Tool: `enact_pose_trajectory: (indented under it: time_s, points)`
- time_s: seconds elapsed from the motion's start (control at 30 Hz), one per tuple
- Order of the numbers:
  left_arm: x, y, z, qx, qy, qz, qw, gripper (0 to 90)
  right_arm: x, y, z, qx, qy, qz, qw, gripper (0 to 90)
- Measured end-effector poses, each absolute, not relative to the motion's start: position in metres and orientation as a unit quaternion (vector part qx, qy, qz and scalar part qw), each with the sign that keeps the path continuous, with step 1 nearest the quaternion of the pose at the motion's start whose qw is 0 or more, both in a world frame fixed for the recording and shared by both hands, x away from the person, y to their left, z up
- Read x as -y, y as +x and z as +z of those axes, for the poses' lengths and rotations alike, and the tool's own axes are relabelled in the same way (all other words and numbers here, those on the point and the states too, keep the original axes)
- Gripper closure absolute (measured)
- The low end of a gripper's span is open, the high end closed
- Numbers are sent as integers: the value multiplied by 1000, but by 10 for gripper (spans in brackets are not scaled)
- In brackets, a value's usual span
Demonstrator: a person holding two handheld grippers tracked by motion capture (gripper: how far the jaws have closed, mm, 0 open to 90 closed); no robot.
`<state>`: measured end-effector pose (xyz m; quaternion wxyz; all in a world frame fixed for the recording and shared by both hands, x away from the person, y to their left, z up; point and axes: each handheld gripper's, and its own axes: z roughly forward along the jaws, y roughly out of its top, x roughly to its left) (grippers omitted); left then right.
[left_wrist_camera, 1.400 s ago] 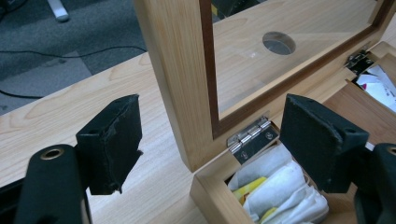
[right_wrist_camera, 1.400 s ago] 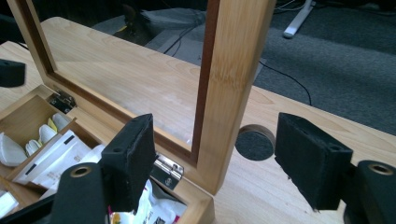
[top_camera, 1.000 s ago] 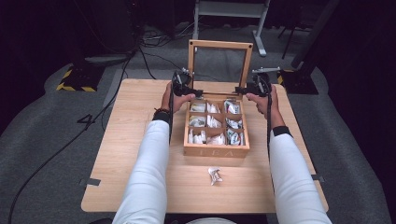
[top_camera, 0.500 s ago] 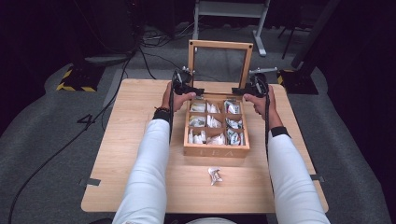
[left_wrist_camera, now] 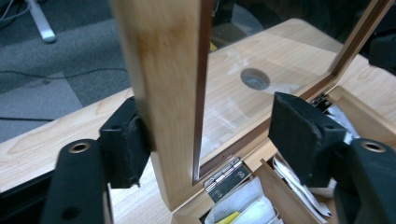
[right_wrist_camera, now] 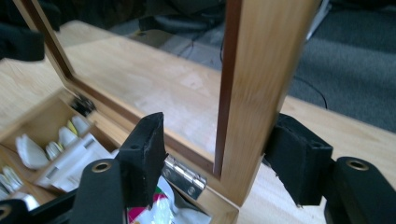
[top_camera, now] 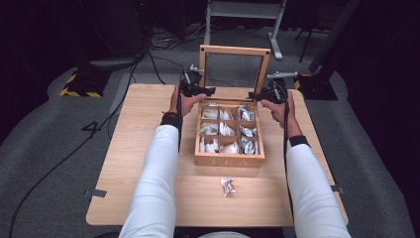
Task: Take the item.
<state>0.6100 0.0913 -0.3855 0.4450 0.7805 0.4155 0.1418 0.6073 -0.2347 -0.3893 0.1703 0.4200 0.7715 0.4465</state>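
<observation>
- A wooden tea box (top_camera: pixel 229 159) sits near the middle of a light wooden table (top_camera: pixel 148 148), its glass-paned lid (top_camera: pixel 234 49) standing upright at the far edge on metal hinges (left_wrist_camera: pixel 224 176).
- The left gripper (top_camera: pixel 204 91) reaches in at the lid's left side rail. In the left gripper view, that rail (left_wrist_camera: pixel 163 93) rises between the two black jaws: the outer pad touches its outer face, the inner pad stands well apart over the glass.
- The left jaws have just been closing but are not yet clamped.
- The right gripper (top_camera: pixel 256 95) is at the lid's right side rail (right_wrist_camera: pixel 261 93). The outer pad touches the wood; the inner pad stands clear, above a hinge.
- The right jaws have also just been closing, still partly open.
- The box's compartments hold tea bags (top_camera: pixel 224 129).
- One crumpled wrapper (top_camera: pixel 228 186) lies on the table just in front of the box.
</observation>
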Motion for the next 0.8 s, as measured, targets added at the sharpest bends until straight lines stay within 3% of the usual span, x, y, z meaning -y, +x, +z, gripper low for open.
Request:
enact_pose_trajectory:
  time_s: [0.23, 0.8]
  points:
    - [-95, 602, -374, -409, 778, 152, 452, 358, 245, 599, -371, -767, 405, 468, 170, 439]
    - [-104, 587, -362, -392, 769, 160, 479, 443, 246, 589, -362, -761, 401, 474, 189, 408]
